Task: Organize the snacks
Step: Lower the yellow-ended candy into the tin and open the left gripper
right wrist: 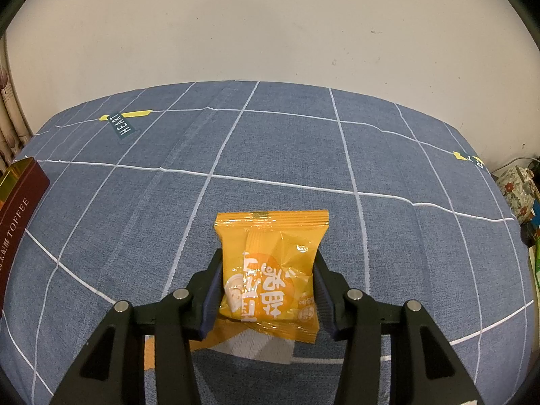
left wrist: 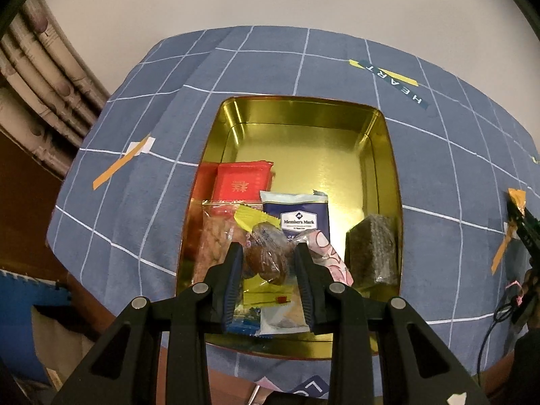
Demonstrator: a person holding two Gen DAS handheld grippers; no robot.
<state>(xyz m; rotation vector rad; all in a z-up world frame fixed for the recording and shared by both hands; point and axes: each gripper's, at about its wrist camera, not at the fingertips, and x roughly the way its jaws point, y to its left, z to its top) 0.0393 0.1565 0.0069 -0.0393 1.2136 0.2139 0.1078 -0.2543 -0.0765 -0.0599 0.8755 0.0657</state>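
In the left wrist view, a gold tin [left wrist: 381, 155] sits on the blue checked cloth and holds several snacks: a red packet [left wrist: 243, 182], a navy Member's Mark packet [left wrist: 300, 219], a dark wrapped block [left wrist: 373, 249] and a clear bag of nuts [left wrist: 216, 236]. My left gripper [left wrist: 268, 253] hangs over the tin's near end, shut on a brown snack in clear wrap [left wrist: 266, 256]. In the right wrist view, my right gripper [right wrist: 268, 263] is shut on an orange snack packet [right wrist: 270, 270] just above the cloth.
A dark red toffee tin wall [right wrist: 20, 202] shows at the left edge of the right wrist view. A floral object [right wrist: 518, 192] stands past the table's right edge. The other gripper [left wrist: 523, 233] shows at the far right of the left wrist view. Tape marks [left wrist: 118, 165] lie on the cloth.
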